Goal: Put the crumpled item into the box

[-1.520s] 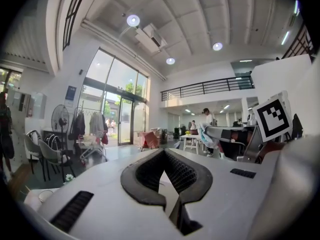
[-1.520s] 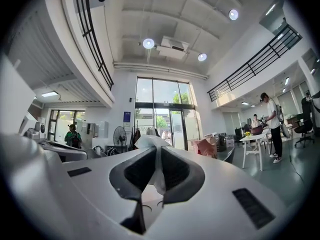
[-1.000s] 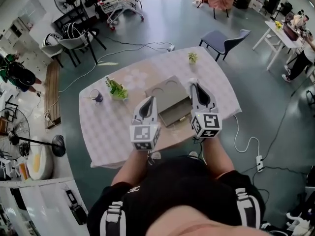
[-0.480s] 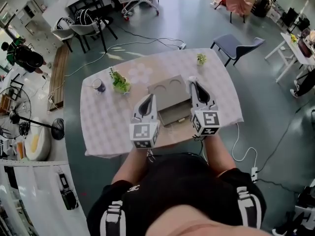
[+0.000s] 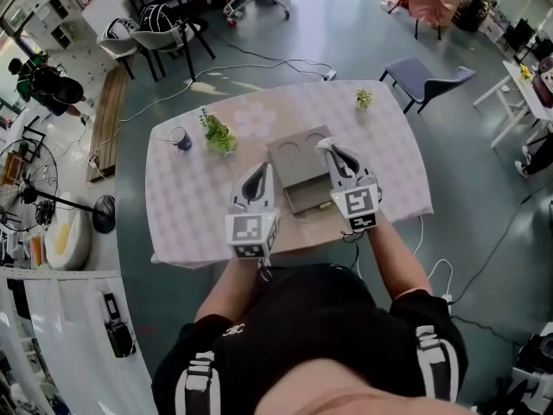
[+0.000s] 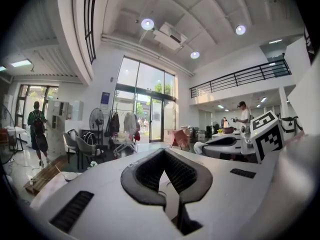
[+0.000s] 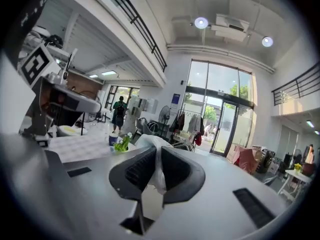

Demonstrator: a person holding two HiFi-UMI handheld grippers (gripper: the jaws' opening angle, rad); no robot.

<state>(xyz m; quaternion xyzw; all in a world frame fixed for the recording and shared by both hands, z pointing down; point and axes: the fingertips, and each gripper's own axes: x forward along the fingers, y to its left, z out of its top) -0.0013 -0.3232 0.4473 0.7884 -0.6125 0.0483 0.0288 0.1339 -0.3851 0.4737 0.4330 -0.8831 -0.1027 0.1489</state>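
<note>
Roughly halfway: the right gripper has its jaws pinched on the white crumpled item above the far right of the box on the bench. Dropping it in seems to be all that is left. The left gripper has its jaws closed on nothing.

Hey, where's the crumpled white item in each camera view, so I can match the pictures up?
Head view: the crumpled item is the white bit at the right gripper's tip, over the box.
Left gripper view: probably the white lump right of centre, at that gripper's tip.
Right gripper view: centre, pinched between the jaws.
Shared landmark: the green plant, left of the box, left of the jaws.
</note>
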